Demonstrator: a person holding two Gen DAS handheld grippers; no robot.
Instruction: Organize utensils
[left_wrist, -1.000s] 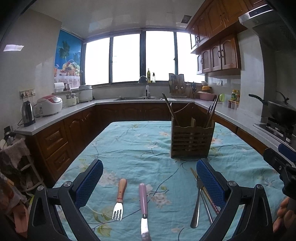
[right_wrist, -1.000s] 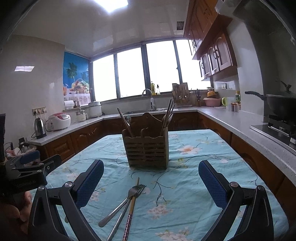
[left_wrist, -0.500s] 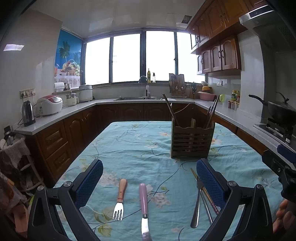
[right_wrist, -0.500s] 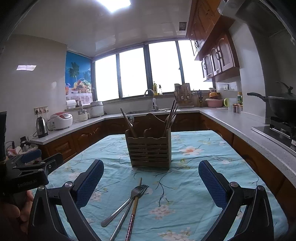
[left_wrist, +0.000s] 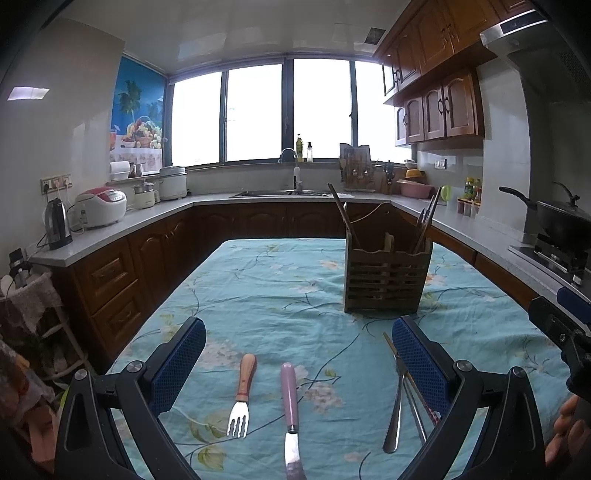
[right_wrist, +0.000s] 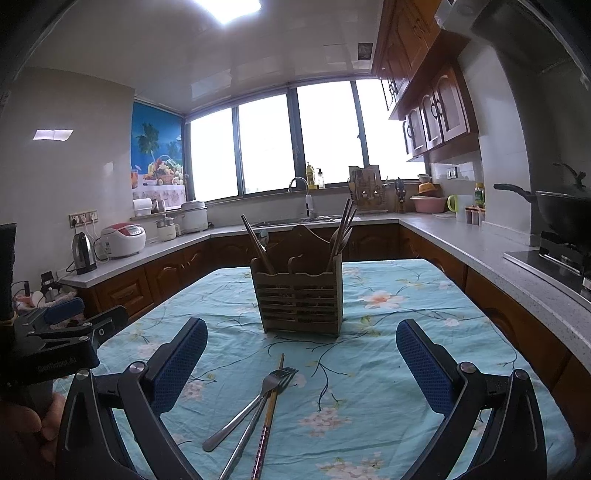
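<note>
Both grippers hang above a table covered with a light blue floral tablecloth (left_wrist: 280, 280), and neither holds anything. The left gripper (left_wrist: 297, 356) has its blue-padded fingers (left_wrist: 177, 362) spread wide apart. Between them, on the near part of the cloth, lie a wooden-handled fork (left_wrist: 242, 397) with its tines pointing near, and just to its right a pink-handled knife (left_wrist: 290, 413) with its blade pointing near; the two are close but not touching.

The right gripper (right_wrist: 301, 363) is likewise wide open. Between its fingers lies a small bundle of utensils: a steel fork (right_wrist: 258, 397) with tines pointing far, a second steel handle crossing under it, and a dark red patterned chopstick (right_wrist: 267, 417) lying alongside, all touching or overlapping. From the left wrist view the same bundle sits partly behind that gripper's right finger, to the right of the knife.

Farther along the table stands a slatted wooden utensil holder (right_wrist: 299, 295), upright, with chopsticks and other handles leaning out of its left and right compartments. It is well apart from the loose utensils.

A person's fingers (left_wrist: 565, 432) show at the right edge of the left wrist view.
</note>
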